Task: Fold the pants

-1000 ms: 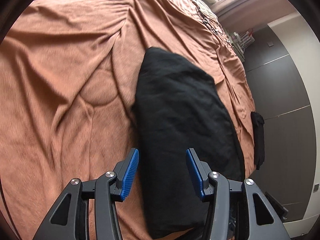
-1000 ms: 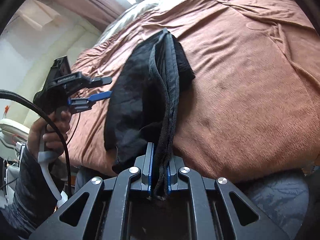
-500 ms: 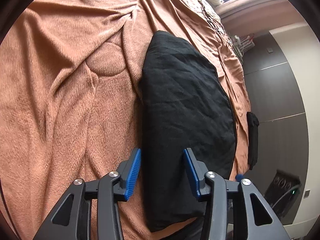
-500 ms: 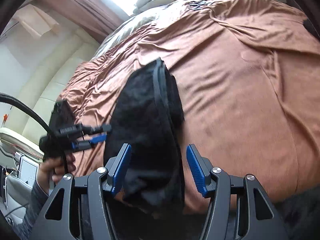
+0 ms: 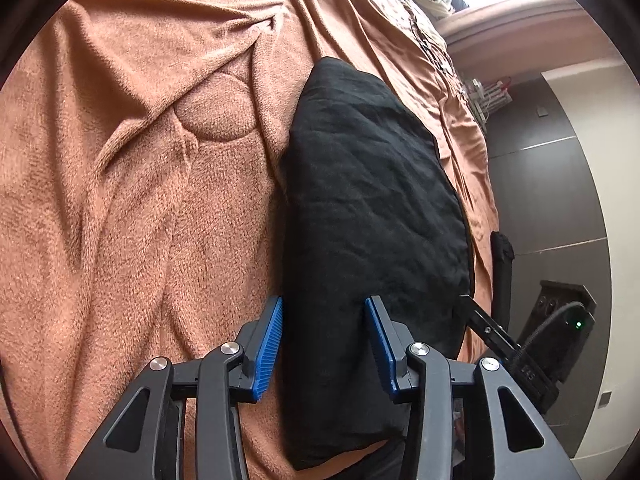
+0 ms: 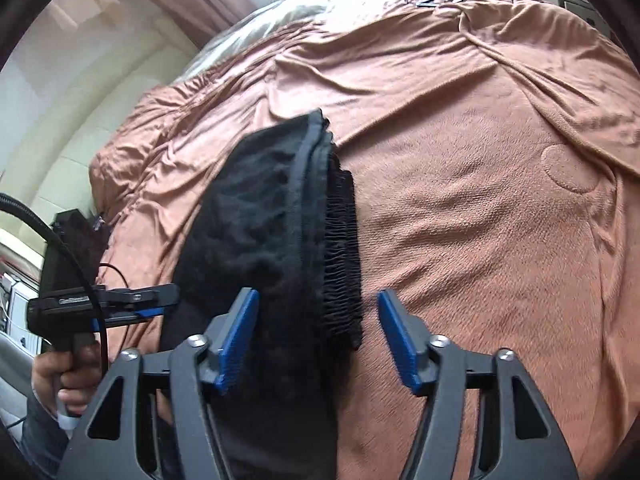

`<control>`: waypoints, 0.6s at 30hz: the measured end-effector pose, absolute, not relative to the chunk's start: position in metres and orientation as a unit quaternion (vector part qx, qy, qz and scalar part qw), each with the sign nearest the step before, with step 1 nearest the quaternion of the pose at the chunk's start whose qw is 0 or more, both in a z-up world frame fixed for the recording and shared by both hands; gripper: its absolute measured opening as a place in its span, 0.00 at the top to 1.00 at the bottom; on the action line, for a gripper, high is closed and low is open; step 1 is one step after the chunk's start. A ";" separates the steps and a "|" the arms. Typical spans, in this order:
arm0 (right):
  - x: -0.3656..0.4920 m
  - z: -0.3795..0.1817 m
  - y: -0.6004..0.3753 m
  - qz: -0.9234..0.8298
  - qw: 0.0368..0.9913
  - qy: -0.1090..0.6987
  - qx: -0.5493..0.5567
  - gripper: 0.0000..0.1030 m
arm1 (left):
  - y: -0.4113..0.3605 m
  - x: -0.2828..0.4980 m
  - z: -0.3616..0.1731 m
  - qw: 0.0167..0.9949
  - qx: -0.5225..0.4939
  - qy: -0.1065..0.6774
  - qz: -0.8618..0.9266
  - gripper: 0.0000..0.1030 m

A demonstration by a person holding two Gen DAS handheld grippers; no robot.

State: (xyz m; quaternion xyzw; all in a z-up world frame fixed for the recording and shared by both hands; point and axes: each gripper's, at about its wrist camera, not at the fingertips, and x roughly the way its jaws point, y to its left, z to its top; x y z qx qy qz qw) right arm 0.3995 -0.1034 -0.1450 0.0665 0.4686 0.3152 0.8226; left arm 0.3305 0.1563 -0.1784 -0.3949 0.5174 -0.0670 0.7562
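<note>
Lying folded on brown blanket [image 5: 132, 184], black pants [image 5: 372, 216] reach near edge of bed, gathered waistband [image 6: 340, 256] showing along one side. Left gripper [image 5: 324, 340] hovers over near end of pants, blue pads apart, nothing pinched; cloth seen between fingers but pads not pressing it. Right gripper [image 6: 318, 340] jaws have just been opening, now spread wide above pants, cloth below gap, not gripped. Person's hand [image 6: 60, 380] holds left gripper handle at bed's side. Another dark garment [image 5: 502, 272] hangs off far edge.
</note>
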 end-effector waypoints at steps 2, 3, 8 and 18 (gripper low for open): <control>0.405 -0.147 -0.098 0.327 0.817 0.470 0.068 0.37 | 0.156 0.327 -0.180 0.756 -0.397 0.517 -0.063 0.57; 0.406 -0.148 -0.096 0.331 0.815 0.470 0.068 0.37 | 0.156 0.326 -0.181 0.755 -0.399 0.516 -0.062 0.57; 0.417 -0.157 -0.088 0.347 0.807 0.474 0.064 0.37 | 0.151 0.317 -0.185 0.752 -0.408 0.514 -0.062 0.57; 0.416 -0.167 -0.090 0.337 0.805 0.481 0.083 0.61 | 0.142 0.301 -0.180 0.753 -0.409 0.511 -0.062 0.83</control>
